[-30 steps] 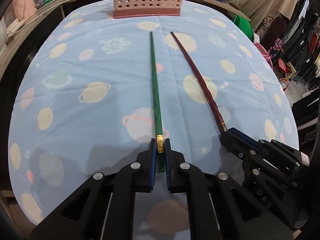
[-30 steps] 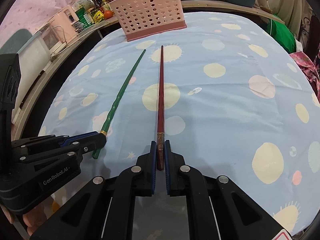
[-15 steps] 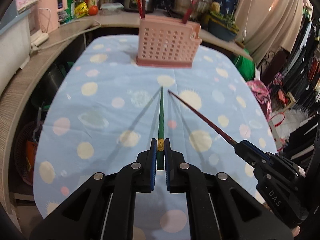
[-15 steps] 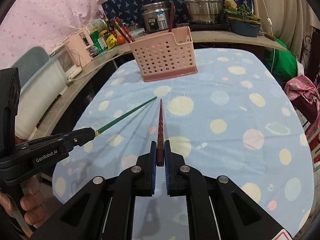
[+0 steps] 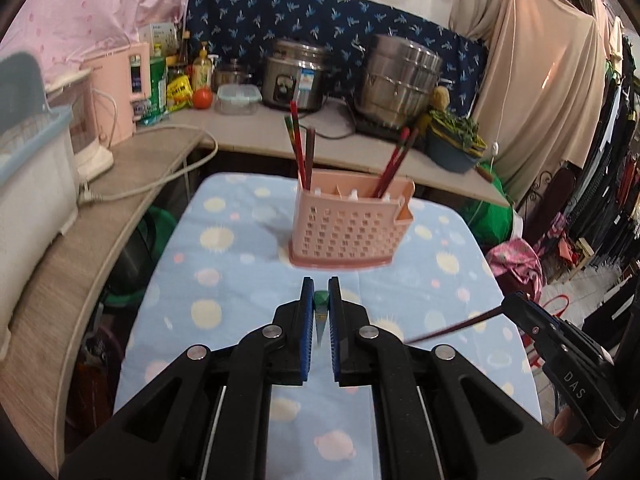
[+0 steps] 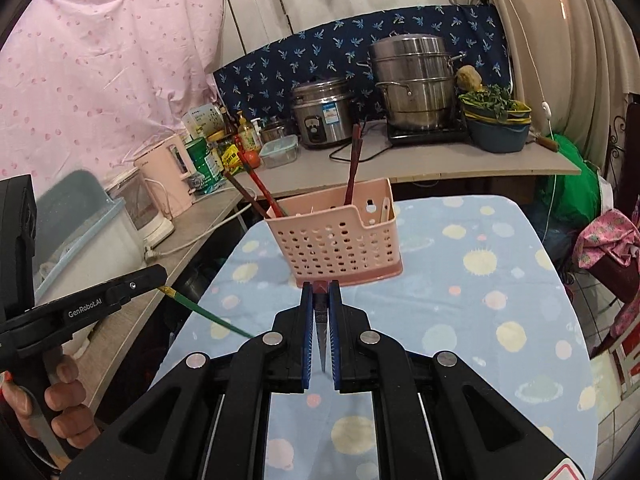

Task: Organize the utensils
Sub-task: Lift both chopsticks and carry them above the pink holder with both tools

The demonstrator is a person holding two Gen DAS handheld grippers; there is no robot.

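Note:
My left gripper (image 5: 320, 300) is shut on a green chopstick (image 5: 320, 299), held off the table with its tip hanging down; it also shows in the right wrist view (image 6: 208, 315). My right gripper (image 6: 321, 300) is shut on a dark red chopstick (image 6: 321, 320), lifted the same way; it also shows in the left wrist view (image 5: 452, 330). A pink perforated utensil basket (image 5: 348, 228) stands ahead on the blue planet-print tablecloth (image 5: 224, 272), with several red and brown chopsticks (image 5: 304, 148) upright in it. Both grippers are in front of the basket, above the cloth.
A counter (image 6: 440, 160) behind the table carries a rice cooker (image 6: 322, 114), a steel steamer pot (image 6: 416, 80), a bowl of greens (image 6: 498, 120), bottles and a pink kettle (image 6: 170, 176). A white cable (image 5: 160, 184) runs along the left counter. Clothes hang at the right.
Both grippers have risen and tilted up with their chopsticks, which now hang tip down off the cloth. The basket now sits straight ahead and closer.

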